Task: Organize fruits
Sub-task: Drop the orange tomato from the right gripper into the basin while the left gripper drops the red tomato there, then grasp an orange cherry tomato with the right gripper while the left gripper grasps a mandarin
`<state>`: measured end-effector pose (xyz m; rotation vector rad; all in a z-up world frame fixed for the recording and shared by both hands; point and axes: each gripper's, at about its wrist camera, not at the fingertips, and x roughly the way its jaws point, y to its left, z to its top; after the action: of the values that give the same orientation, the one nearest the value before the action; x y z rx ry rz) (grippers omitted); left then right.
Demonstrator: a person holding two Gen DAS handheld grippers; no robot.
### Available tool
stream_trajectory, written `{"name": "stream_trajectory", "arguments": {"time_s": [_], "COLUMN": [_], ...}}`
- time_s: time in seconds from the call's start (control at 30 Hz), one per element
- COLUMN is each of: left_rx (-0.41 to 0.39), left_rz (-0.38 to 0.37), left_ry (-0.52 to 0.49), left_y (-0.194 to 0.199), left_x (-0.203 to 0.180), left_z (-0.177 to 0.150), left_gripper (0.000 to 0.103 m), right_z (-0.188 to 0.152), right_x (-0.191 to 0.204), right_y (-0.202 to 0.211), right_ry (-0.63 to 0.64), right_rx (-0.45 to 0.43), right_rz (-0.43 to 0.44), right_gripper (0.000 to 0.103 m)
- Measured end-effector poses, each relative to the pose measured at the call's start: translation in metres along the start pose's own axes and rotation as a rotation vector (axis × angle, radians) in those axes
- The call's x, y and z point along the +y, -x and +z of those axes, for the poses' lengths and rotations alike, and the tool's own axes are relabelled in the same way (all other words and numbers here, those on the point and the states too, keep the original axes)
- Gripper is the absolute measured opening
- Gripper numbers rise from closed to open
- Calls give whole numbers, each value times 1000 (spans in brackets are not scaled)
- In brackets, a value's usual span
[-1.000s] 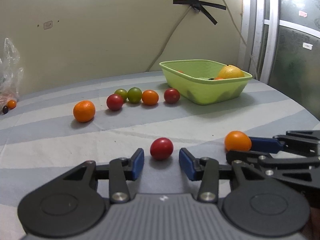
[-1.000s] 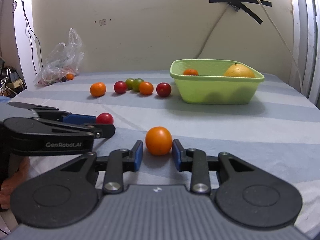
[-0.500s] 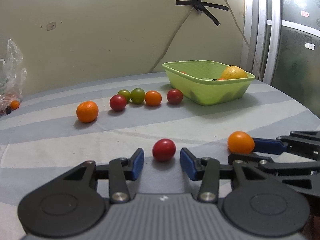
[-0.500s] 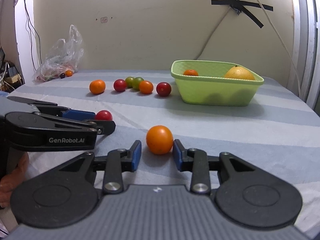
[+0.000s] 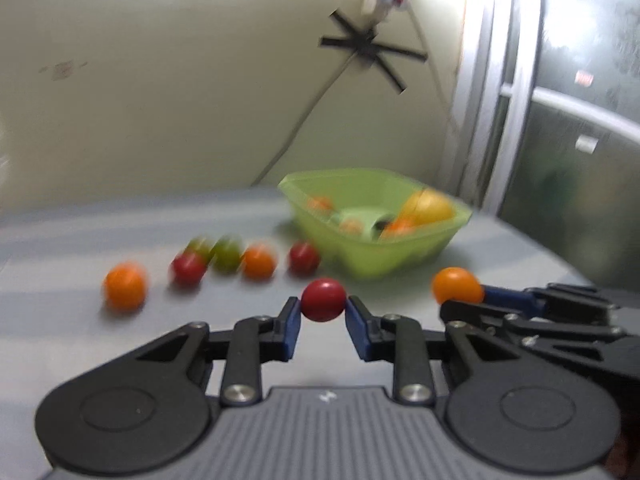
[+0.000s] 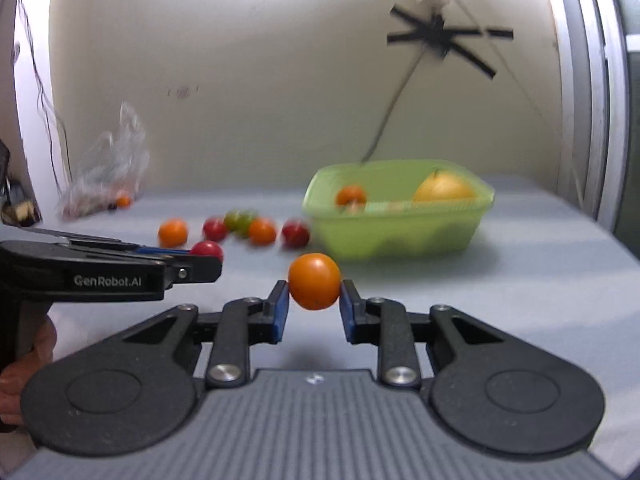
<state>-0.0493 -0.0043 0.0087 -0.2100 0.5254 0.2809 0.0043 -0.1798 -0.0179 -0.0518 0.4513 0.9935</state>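
- My left gripper (image 5: 322,311) is clamped on a red tomato (image 5: 323,299), pads touching both its sides, and it looks lifted off the table (image 5: 60,264).
- My right gripper (image 6: 313,297) is pinching an orange tomato (image 6: 314,281) the same way; a faint shadow below suggests it is off the cloth too.
- To do this well, I judge I should keep both squeezes light, since these skins bruise, carry each fruit level over the near rim of the green bin (image 6: 400,236), and let go low inside so nothing bounces out.
- I should stagger the two drops so my grippers do not collide above the bin.
- The left view looks down into the bin: a big yellow fruit (image 5: 430,208) and several small orange ones.
- The right view alone shows a plastic bag (image 6: 104,172) at the far left wall, and my left hand (image 6: 24,364) on its handle.
- Both views show the loose row of tomatoes (image 6: 236,226) beside the bin.
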Motion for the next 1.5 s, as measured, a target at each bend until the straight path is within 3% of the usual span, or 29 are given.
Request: {"name": "stream_trajectory", "arguments": {"time_s": [0.13, 0.33, 0.37, 0.4, 0.47, 0.57, 0.7, 0.87, 1.0, 1.07, 1.17, 1.3, 1.4, 1.5], "left_rx": [19, 104, 119, 131, 128, 104, 13, -38, 7, 31, 46, 64, 86, 95], "left_rz": [-90, -137, -134, -129, -111, -121, -94, 53, 169, 196, 202, 202, 240, 236], "left_ry": [3, 37, 42, 48, 62, 98, 153, 230, 238, 235, 218, 144, 76, 73], "left_y": [-37, -109, -119, -127, -135, -130, -86, -22, 4, 6, 1, -19, -35, -46], "left_x": [-8, -15, -15, -15, -12, -4, 26, 88, 127, 138, 143, 132, 123, 122], "left_z": [45, 81, 83, 84, 85, 88, 86, 56, 23, 10, 4, 5, 3, 0], "left_gripper": [26, 27, 29, 32, 43, 44, 44, 45, 45, 47, 59, 59, 59, 55], "right_z": [28, 45, 45, 44, 41, 40, 41, 43, 46, 48, 52, 62, 69, 72], "right_x": [-16, -36, -38, -40, -44, -48, -59, -60, -42, -20, 21, 59, 69, 77], "right_y": [-18, -63, -66, -69, -67, -59, -45, -26, -28, -31, -48, -89, -115, -137], "right_ry": [41, 80, 85, 88, 80, 82, 10, -46, -58, -1, 208, 424, 505, 585], "right_rx": [-59, -51, -55, -66, -87, -134, -180, -235, -132, -67, 32, 161, 242, 309], "right_rz": [-50, -99, -107, -118, -114, -129, -122, -30, 171, 232, 227, 225, 206, 178], "right_gripper": [30, 32, 33, 42, 42, 43, 42, 40, 40, 40, 40, 40, 41, 40]}}
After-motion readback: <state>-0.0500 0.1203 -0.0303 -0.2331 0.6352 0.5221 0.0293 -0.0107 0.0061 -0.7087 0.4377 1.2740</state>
